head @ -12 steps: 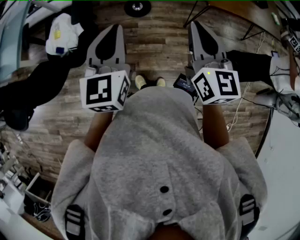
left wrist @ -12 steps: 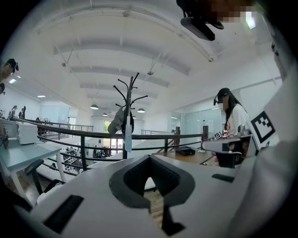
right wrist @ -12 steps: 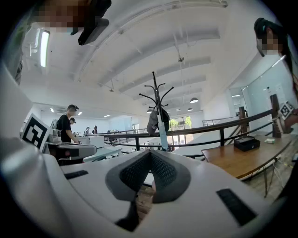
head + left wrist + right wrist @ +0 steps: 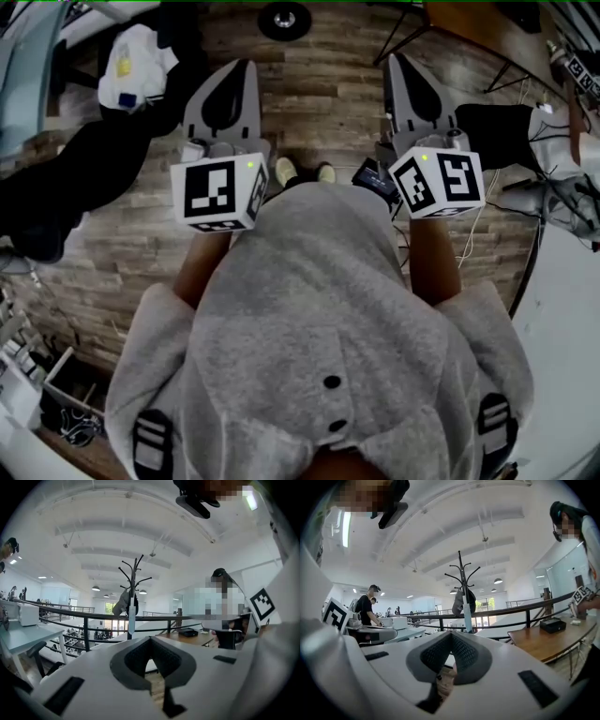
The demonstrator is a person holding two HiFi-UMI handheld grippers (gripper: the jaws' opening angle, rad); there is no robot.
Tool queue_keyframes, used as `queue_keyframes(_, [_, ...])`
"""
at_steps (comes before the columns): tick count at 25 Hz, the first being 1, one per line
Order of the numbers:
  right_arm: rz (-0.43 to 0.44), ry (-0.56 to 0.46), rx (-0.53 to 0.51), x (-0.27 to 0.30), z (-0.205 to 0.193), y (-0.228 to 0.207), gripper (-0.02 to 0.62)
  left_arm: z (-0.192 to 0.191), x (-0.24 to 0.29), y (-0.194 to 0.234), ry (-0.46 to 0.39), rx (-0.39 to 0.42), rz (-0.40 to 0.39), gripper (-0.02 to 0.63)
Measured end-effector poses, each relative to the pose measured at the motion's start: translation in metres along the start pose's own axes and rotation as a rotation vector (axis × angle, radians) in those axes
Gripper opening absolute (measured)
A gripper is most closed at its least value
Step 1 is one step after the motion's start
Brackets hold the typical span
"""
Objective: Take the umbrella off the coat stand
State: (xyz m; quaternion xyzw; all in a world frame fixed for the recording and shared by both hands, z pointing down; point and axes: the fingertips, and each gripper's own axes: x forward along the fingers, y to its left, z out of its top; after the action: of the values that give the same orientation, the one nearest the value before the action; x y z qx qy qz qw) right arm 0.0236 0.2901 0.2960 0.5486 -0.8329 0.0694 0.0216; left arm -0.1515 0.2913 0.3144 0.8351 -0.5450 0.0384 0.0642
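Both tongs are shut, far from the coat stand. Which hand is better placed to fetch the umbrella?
Right, barely. In each gripper view the umbrella hangs on the coat stand just off the tongs' line; it looks a little larger from the right tongs. The left tongs would serve too.

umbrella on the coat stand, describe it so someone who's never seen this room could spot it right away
Look ahead to the long black railing; by it stands a tall black coat stand with curved hooks at its top. The umbrella hangs straight down along the pole, next to a bunched grey and dark garment. It is the only slim, pale, closed thing on the stand.
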Motion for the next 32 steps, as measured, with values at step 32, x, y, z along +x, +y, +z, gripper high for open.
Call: queue_keyframes(32, [0.049,-0.061,0.016,0.054,0.008,-0.012,0.009,0.019,0.036,0.018,-0.049,0.055,0.004,0.014])
